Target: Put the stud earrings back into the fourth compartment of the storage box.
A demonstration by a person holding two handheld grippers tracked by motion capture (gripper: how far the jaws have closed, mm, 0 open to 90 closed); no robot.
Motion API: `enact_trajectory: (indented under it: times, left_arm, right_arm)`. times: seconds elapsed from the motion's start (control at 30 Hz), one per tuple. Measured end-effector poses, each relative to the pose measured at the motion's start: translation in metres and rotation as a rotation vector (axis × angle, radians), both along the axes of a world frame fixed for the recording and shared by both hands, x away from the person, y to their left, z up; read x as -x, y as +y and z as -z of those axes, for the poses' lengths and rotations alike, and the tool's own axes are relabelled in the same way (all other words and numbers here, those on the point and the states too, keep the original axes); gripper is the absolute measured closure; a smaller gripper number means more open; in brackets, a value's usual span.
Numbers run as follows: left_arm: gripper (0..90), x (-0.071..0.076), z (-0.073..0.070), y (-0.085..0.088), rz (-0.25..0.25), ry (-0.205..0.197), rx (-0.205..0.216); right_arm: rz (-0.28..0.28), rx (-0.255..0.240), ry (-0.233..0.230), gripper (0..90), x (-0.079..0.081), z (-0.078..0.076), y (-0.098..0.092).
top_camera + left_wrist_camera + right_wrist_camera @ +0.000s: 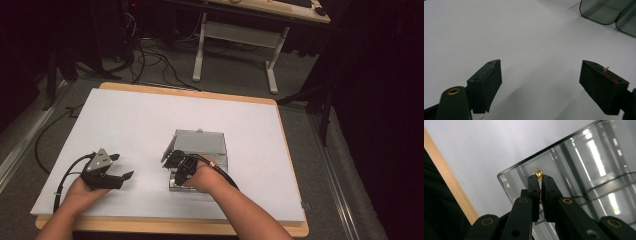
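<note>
Black jaws of the right gripper [539, 180] pinch a gold knob [538, 173] on the clear box lid [584, 170] (frame centre); left gripper [540, 75] gapes wide, lower left.

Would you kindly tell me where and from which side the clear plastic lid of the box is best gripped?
By the small gold knob near the free edge of the clear plastic lid, coming from that edge: the panel is flat and smooth, and the knob is its only protruding part. The right gripper is shut on it that way; the left gripper stands open apart.
</note>
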State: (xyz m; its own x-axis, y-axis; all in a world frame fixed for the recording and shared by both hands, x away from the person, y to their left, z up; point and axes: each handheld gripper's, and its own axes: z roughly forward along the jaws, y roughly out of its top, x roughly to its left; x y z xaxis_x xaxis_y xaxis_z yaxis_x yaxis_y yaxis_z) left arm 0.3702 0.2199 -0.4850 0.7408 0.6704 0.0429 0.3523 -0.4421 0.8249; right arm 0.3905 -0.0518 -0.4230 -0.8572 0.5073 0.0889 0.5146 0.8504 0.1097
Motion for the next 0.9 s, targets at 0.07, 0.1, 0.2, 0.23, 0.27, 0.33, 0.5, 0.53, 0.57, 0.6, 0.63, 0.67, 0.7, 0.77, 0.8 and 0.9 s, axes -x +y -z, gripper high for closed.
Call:
enact_trajectory:
  times: [0.07, 0.1, 0.2, 0.23, 0.27, 0.33, 0.5, 0.53, 0.57, 0.6, 0.63, 0.67, 0.7, 0.77, 0.8, 0.9]
  left_arm:
    - [18.7, 0.0, 0.0, 0.0, 0.001, 0.0, 0.0]
    - [18.7, 0.0, 0.0, 0.0, 0.001, 0.0, 0.0]
    - [18.7, 0.0, 0.0, 0.0, 0.002, 0.001, 0.0]
    - [18.7, 0.0, 0.0, 0.0, 0.002, 0.001, 0.0]
    - [18.7, 0.0, 0.0, 0.0, 0.002, 0.001, 0.0]
    - [18.8, 0.0, 0.0, 0.0, 0.002, 0.001, 0.0]
    - [18.7, 0.0, 0.0, 0.0, 0.001, 0.001, -0.001]
    - [18.7, 0.0, 0.0, 0.0, 0.001, 0.0, -0.001]
    - [18.6, 0.0, 0.0, 0.0, 0.002, 0.0, 0.0]
    - [18.5, 0.0, 0.0, 0.0, 0.003, 0.001, 0.002]
    - [18.4, 0.0, 0.0, 0.0, 0.003, 0.001, 0.002]
    - [18.5, 0.0, 0.0, 0.0, 0.002, 0.001, 0.002]
    - [18.4, 0.0, 0.0, 0.0, 0.002, 0.001, 0.002]
    - [18.4, 0.0, 0.0, 0.0, 0.001, 0.0, 0.002]
    - [18.4, 0.0, 0.0, 0.0, 0.001, 0.0, 0.002]
    - [18.4, 0.0, 0.0, 0.0, 0.0, 0.0, 0.001]
  right_arm:
    - [0.0, 0.0, 0.001, 86.5, 0.0, 0.003, 0.001]
    - [0.001, 0.003, 0.004, 86.4, -0.001, 0.006, 0.0]
    - [0.012, -0.001, 0.008, 85.8, -0.001, 0.01, -0.001]
    - [0.012, -0.001, 0.008, 85.8, -0.001, 0.01, -0.001]
    - [0.009, 0.001, 0.011, 84.6, -0.001, 0.012, -0.002]
    - [0.011, 0.001, 0.014, 84.1, -0.001, 0.012, -0.002]
    - [0.019, -0.011, 0.007, 81.8, -0.001, 0.004, -0.005]
    - [0.023, -0.025, -0.005, 81.1, -0.001, 0.002, -0.006]
    - [0.027, -0.03, -0.01, 81.0, -0.001, 0.0, -0.008]
    - [0.036, -0.031, -0.015, 80.8, -0.001, -0.002, -0.01]
    - [0.037, -0.023, -0.014, 80.3, -0.001, -0.005, -0.012]
    - [0.043, -0.031, -0.018, 79.9, -0.001, -0.008, -0.015]
    - [0.05, -0.037, -0.029, 79.5, -0.001, -0.01, -0.019]
    - [0.075, -0.037, -0.042, 77.1, -0.002, -0.016, -0.028]
    - [0.087, -0.035, -0.049, 74.7, -0.002, -0.02, -0.033]
    - [0.135, -0.027, -0.068, 69.9, -0.004, -0.028, -0.052]
